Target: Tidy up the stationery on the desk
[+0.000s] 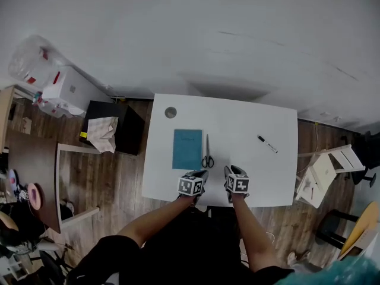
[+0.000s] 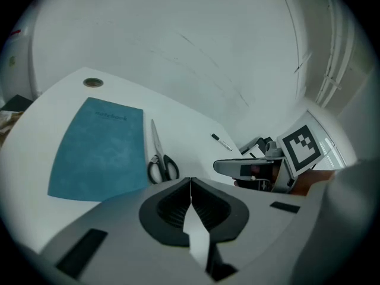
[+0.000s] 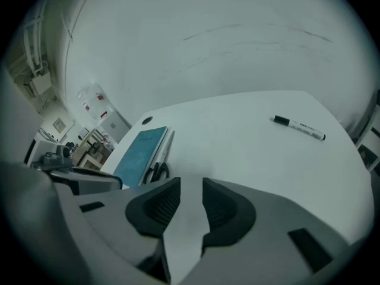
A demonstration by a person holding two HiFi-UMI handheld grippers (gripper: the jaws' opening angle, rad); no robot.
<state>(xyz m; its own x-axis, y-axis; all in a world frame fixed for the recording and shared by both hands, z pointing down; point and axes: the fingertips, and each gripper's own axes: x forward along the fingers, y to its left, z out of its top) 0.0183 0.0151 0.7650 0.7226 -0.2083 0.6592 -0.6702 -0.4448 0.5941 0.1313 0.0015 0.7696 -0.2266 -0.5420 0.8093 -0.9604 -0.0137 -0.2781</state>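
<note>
On desk [image 1: 237, 114]: teal notebook [image 1: 187, 149]; scissors [image 1: 207, 153] just beside, blades toward far edge; marker [image 1: 267, 143] apart, diagonal
Left gripper [image 2: 190, 186]: jaws clenched, empty
Right gripper [image 3: 191, 189]: jaws slightly apart, empty

The print on the notebook [image 2: 98, 150] cover is too small for me to read, and so is the lettering on the pen [image 3: 298, 128]. My right gripper [image 3: 191, 186] hides the lower edge of the scissors [image 3: 158, 171] handles. I cannot tell what the round thing [image 1: 170, 112] at the desk [image 1: 237, 129] corner is.
</note>
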